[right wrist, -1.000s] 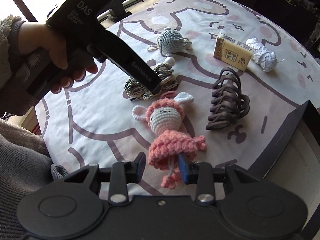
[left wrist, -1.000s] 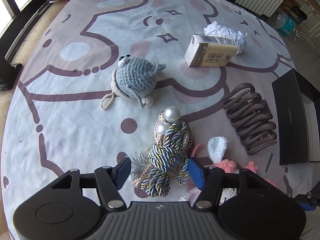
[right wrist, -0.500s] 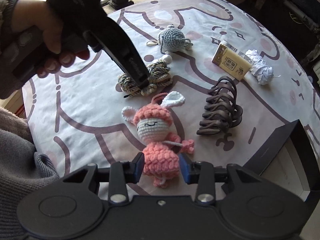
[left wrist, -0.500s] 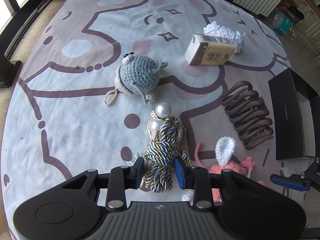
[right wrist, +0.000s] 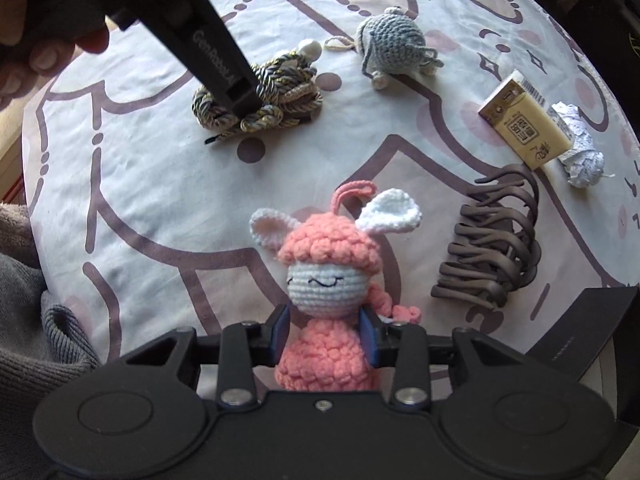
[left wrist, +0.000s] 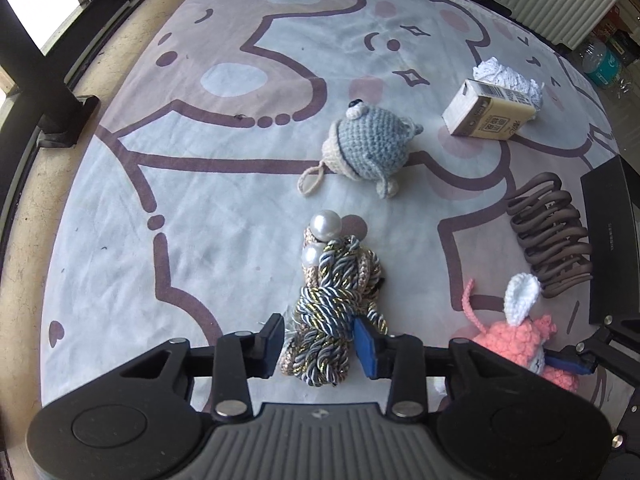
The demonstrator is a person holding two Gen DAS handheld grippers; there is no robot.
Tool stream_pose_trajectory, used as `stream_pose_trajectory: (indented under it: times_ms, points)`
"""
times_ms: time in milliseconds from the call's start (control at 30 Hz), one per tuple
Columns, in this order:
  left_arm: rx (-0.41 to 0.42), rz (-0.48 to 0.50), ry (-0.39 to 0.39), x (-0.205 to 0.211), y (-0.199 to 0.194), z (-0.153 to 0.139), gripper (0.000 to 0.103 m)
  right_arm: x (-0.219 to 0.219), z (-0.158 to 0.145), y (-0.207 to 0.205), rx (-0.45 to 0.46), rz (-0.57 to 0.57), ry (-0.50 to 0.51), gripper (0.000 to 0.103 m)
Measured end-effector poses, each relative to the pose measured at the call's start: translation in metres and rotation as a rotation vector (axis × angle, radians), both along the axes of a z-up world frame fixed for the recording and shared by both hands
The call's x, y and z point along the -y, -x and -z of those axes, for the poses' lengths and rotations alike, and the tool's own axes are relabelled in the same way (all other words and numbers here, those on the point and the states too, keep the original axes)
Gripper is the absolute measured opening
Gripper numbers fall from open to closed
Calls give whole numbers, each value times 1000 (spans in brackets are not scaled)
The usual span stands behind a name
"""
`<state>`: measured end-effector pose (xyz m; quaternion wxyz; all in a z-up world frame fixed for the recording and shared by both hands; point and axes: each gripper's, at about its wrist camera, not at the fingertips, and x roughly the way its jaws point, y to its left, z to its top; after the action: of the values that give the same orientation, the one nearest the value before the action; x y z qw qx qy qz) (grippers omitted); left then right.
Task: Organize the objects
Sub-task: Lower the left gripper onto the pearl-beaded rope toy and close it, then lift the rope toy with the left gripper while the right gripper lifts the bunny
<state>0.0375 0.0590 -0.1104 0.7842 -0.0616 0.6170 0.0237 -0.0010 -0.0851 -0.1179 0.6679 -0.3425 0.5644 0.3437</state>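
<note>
On the left, the left gripper (left wrist: 318, 338) points down over the twisted bundle of grey, gold and beige braided cord with two pearl beads (left wrist: 334, 300), and its jaws are closed in on the near end of that bundle, the blue pads pressing its sides while it lies on the cartoon-printed cloth over the tabletop (left wrist: 224, 208). Beyond it sits the grey crocheted mouse toy with a loop (left wrist: 370, 148), then the tan drink carton (left wrist: 488, 118) lying against a crumpled white lace bundle (left wrist: 510, 76). Further right lies the brown plastic claw hair clip (left wrist: 550, 240), just beside the black open box (left wrist: 604, 240) at the table's edge. Nearest the right side, the right gripper (right wrist: 324, 338) straddles the body of the pink crocheted doll with white ears (right wrist: 328, 276); its jaws are closing, pads touching the yarn, though I cannot tell how firm the hold is. To my eye both hands are at the pick-up step, nothing yet tidied away. The next move, I'd judge, calls for lifting each soft piece cleanly and carrying it toward the black box, likely the place for them, minding that the loose cord may sag or unravel.
</note>
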Motion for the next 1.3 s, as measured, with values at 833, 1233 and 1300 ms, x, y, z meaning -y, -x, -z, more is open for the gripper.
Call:
stream_pose_trajectory:
  times_ms: [833,1233,1300]
  points:
    - [-30,70,-51,20,-17,18,49,30,-16,-18,-27,198,-185,31]
    - [79,33,-60,20,-14,-15,49,47,-43,-29,48,337,-296,31]
    - [101,24,-42,21,-13,-23,49,52,-50,-31,71,375,-323,31]
